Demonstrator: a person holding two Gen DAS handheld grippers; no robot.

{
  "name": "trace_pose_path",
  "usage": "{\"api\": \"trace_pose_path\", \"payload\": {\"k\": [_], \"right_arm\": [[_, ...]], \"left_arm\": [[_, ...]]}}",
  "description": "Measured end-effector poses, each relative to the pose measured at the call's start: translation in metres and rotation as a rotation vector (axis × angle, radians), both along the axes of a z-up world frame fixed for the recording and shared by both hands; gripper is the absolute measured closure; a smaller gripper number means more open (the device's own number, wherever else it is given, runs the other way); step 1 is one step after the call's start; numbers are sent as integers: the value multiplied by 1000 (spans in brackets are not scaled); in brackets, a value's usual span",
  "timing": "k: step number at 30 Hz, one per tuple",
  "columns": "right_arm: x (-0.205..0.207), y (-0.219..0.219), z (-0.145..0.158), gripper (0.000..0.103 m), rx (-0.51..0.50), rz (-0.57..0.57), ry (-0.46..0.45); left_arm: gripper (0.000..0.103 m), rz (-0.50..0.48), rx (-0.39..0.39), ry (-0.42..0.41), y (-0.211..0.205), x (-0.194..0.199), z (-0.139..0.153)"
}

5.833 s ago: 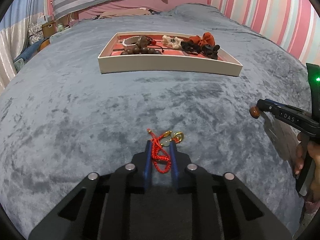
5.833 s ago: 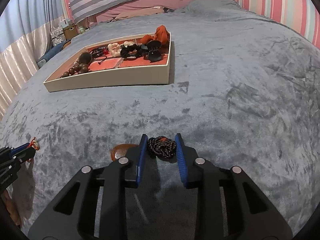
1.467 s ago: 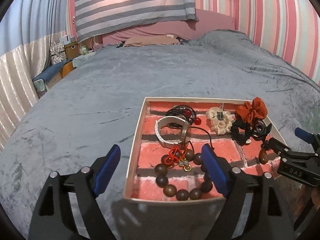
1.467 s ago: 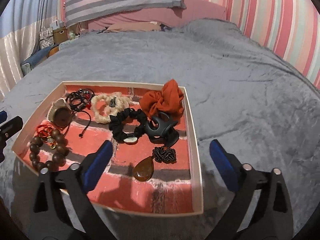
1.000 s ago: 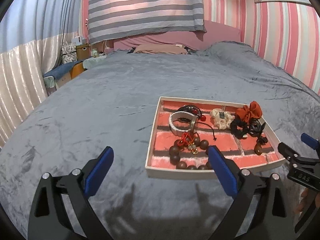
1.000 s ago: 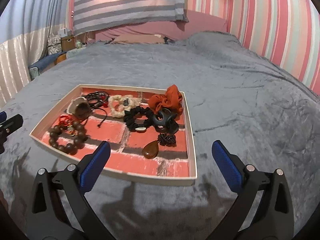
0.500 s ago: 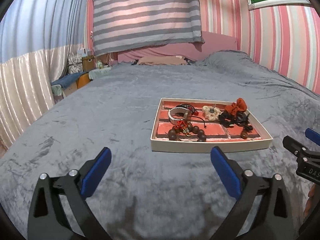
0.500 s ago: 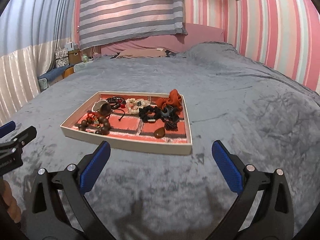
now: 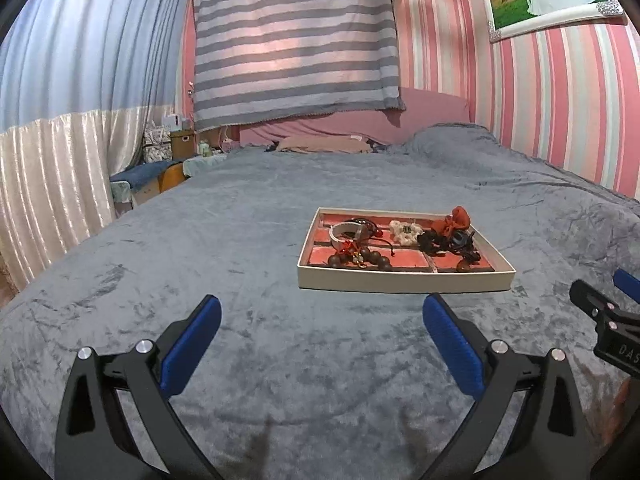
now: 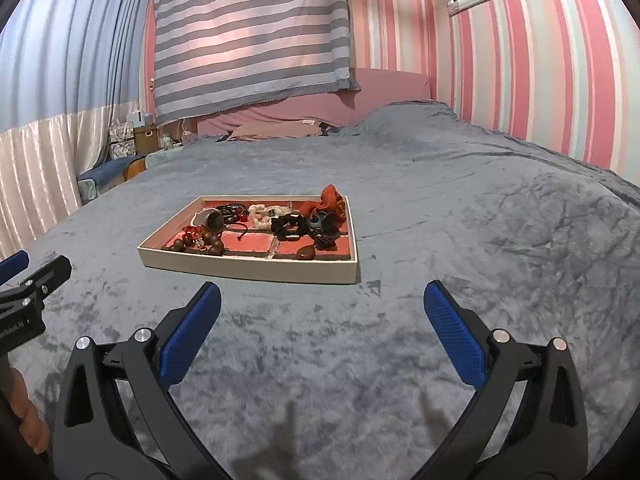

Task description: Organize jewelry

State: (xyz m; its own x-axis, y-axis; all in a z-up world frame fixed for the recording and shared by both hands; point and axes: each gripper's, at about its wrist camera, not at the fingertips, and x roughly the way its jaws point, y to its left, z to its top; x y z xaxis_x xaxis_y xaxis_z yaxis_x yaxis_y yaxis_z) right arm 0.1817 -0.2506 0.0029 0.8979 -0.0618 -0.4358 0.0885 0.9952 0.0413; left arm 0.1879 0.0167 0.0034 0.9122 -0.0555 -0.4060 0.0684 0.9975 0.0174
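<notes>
My left gripper (image 9: 322, 312) stands spread wide over the grey blanket (image 9: 240, 240), its blue pads (image 9: 192, 344) far apart with nothing but fabric between them. My right gripper (image 10: 322, 310) is just as wide and just as empty. From the left wrist view, the shallow cream tray (image 9: 404, 282) sits at about one o'clock from my fingertips, well apart from them, flat on the bed. From the right wrist view the same tray (image 10: 248, 270) lies at about eleven o'clock. Inside it, the brown wooden bead bracelet (image 9: 374, 259) lies along the near left side with a red cord charm (image 9: 352, 250) on top of it, and a pale bangle (image 9: 346, 232) sits just behind. A cream scrunchie (image 9: 404, 232) is toward the back middle, an orange scrunchie (image 9: 454, 219) at the back right, and a black scrunchie (image 9: 430, 240) just in front of it beside a dark hair claw (image 9: 460, 240). A brown teardrop pendant (image 10: 305, 254) rests near the front right wall. The right gripper's tip shows at three o'clock in the left view, and a striped cloth (image 9: 296, 40) hangs on the far wall.
</notes>
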Motion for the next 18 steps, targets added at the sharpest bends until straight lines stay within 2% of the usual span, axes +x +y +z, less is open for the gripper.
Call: {"api": "trace_pose_path", "payload": {"k": [18], "right_arm": [[-39, -6, -15, 4, 3, 12, -38]], "left_arm": [[4, 22, 3, -69, 0, -47, -12]]}}
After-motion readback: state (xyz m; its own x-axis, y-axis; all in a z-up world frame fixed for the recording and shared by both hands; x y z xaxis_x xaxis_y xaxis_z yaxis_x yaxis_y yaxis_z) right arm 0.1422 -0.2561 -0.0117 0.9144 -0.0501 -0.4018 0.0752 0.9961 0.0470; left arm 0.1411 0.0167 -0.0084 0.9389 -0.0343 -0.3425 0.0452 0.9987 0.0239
